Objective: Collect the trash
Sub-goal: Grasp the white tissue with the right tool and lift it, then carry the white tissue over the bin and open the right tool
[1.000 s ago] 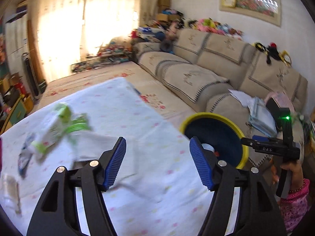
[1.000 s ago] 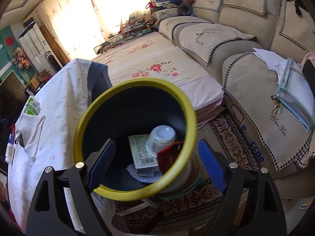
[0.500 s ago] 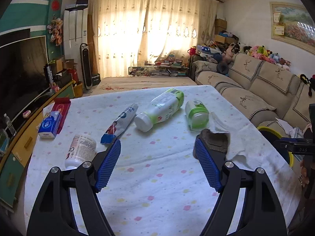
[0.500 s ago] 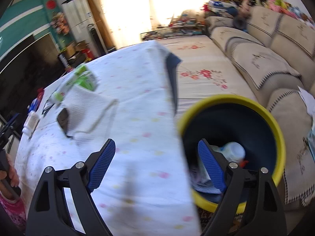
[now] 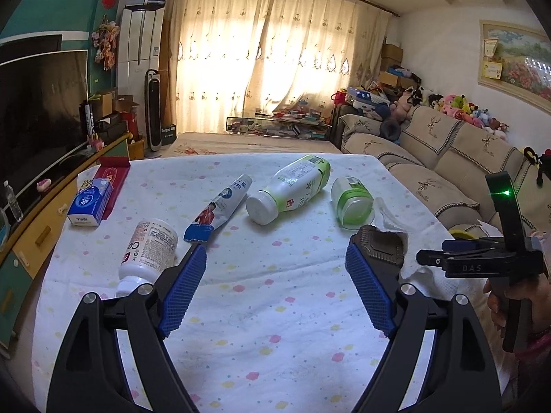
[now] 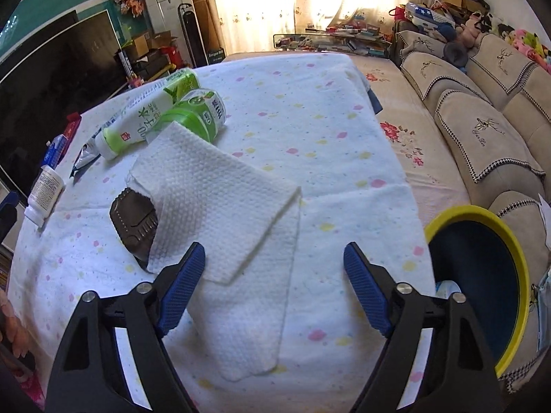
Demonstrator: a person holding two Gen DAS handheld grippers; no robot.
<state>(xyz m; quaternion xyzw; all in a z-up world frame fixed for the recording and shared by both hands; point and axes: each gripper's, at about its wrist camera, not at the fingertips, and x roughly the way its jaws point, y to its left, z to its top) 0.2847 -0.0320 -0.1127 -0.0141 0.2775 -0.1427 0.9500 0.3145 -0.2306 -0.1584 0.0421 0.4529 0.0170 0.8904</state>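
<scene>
**Both claws hang empty over the littered table**

Ahead of the left gripper (image 5: pixel 275 287), beyond its fingertips, the trash lies spread on the flowered tablecloth (image 5: pixel 275 327). A white pill bottle (image 5: pixel 148 251) lies on its side just off the tip of the left finger. A flattened toothpaste tube (image 5: pixel 220 208) lies a little farther out, and past it a green-and-white drink bottle (image 5: pixel 292 187) on its side. A small green-lidded jar (image 5: pixel 351 198) is ahead and to the right. A dark, ridged flat piece (image 5: pixel 380 246) sits right behind the tip of the right finger, half under a white paper towel (image 5: pixel 389 216). The jaws of the left claw have just been opening; they stand wide, with nothing between them and the blue pads touching nothing.

The right gripper (image 6: pixel 273 287) points down at the paper towel (image 6: pixel 220 206), whose near corner lies between and just beyond its fingertips. The dark piece (image 6: pixel 134 220) lies ahead to the left, and the drink bottle (image 6: pixel 144 117) and jar (image 6: pixel 199 113) farther out on that side. To the right, off the table edge, stands the yellow-rimmed bin (image 6: pixel 513 251). This claw's jaws have just been closing a little, yet they remain well apart and grip nothing; whether the pads graze the towel cannot be told.
</scene>
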